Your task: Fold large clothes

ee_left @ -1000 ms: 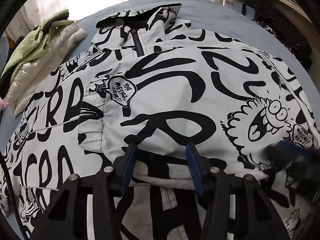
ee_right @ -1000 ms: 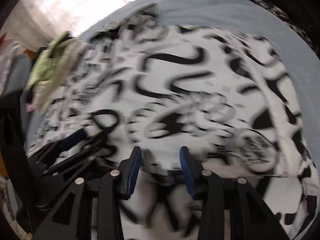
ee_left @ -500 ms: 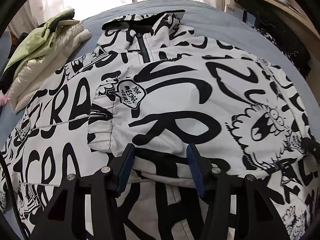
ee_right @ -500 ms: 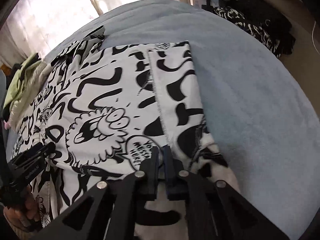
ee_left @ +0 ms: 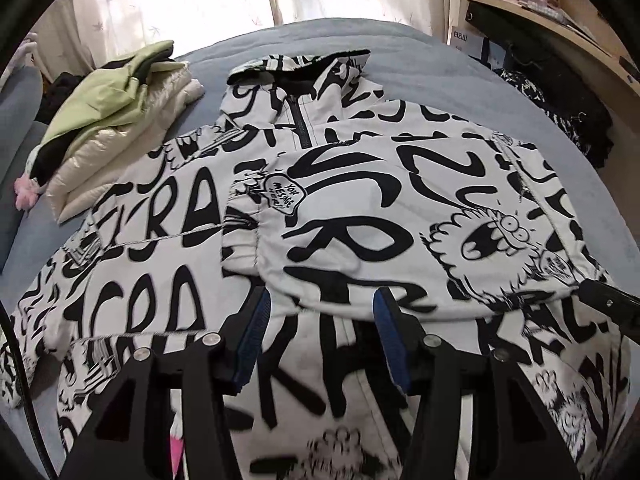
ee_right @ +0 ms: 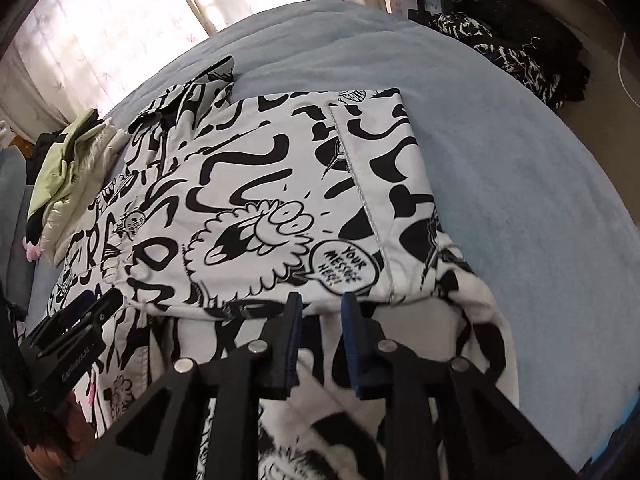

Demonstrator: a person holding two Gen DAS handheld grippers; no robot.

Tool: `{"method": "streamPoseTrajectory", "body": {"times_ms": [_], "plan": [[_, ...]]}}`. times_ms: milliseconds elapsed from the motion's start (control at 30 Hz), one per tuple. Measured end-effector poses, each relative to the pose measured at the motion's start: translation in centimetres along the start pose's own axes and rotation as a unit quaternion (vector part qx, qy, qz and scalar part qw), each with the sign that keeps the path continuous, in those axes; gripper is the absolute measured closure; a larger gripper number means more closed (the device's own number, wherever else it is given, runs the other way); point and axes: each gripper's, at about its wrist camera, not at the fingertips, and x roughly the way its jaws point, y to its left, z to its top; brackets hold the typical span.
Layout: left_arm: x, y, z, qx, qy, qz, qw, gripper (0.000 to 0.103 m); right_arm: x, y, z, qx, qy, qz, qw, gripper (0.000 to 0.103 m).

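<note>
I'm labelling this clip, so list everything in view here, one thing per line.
Black-and-white graffiti-print jacket: one, spread on the bed, sleeve folded across its front.
Blue bed cover: one, under the jacket.
Folded green and cream padded jackets: one pile, far left of the bed.
Dark patterned clothes: one heap, far right.
Sheer white curtain: behind the bed.
Wooden shelf: one, top right.
Left gripper: black, blue pads, open.
Right gripper: same, open, jaws just opening.
</note>
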Motion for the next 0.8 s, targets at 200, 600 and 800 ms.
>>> {"method": "streamPoseTrajectory", "body": {"times_ms": [200,600,800], "plan": [[-3.3,1.3,-2.1,-0.016,-0.003,-0.006,0.9999,0.051,-1.6,1.1,-2.0,-0.002,0.003,0.013,1.0,0.074],[-9.4,5.0,-6.3,-0.034,-0.013,-0.006,0.9993,0.051,-5.7,5.5,-6.2,-0.065,-0.012,0.023,0.998,0.073],[-12.3,8.2,-8.2,-0.055,-0.031,0.004,0.998,0.049,-7.2,8.4,-7.9,-0.102,-0.016,0.018,0.994,0.068]]}}
